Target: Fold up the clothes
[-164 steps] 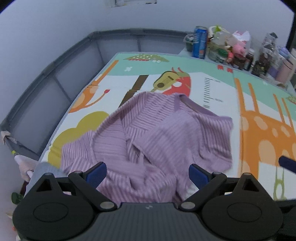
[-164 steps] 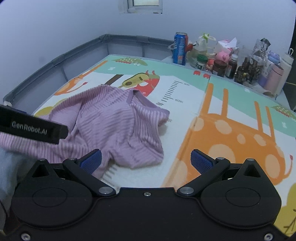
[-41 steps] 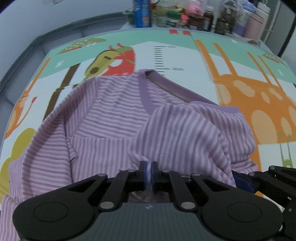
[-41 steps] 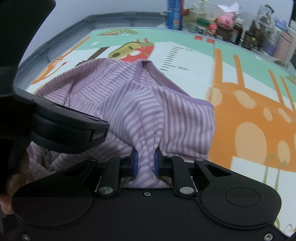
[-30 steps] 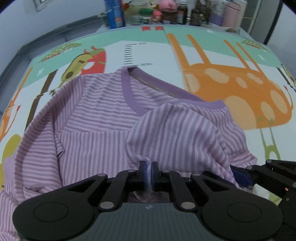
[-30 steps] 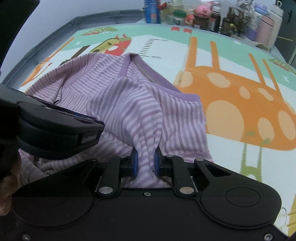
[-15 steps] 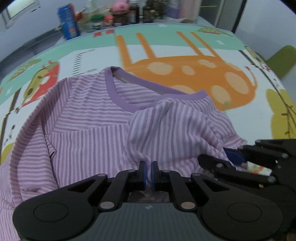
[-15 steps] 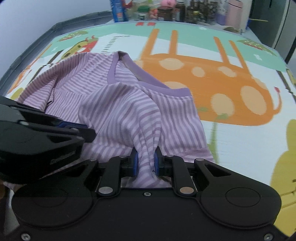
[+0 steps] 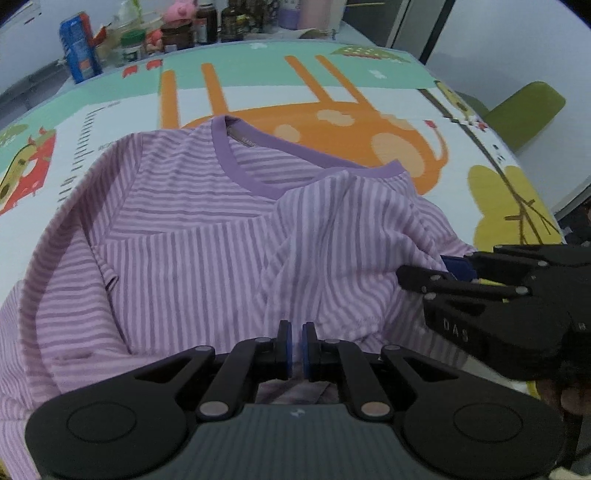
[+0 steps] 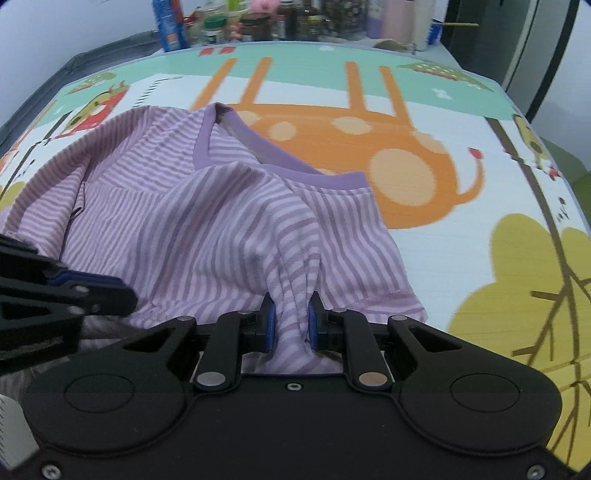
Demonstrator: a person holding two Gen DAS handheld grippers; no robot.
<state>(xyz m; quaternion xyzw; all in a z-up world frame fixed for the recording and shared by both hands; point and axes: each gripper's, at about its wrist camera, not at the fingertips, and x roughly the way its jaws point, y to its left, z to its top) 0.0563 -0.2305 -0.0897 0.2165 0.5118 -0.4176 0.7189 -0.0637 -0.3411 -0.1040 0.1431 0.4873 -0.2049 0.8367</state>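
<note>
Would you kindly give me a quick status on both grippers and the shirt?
Right gripper clamped on bunched striped shirt. Left gripper nearly shut, jaws just eased, shirt fabric at its tips. Play mat ahead unobstructed.

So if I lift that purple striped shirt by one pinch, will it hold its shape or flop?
Probably flop: the purple striped shirt bunches into thin pleats in the right gripper and drapes in soft wrinkles. It looks thin and light, so it would likely drag across the play mat rather than slide flat.

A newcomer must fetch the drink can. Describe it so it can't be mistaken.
Start at the giraffe play mat and look to its far edge, where bottles and jars crowd together. At that row's left end stands the blue can, the only tall blue cylinder there.
</note>
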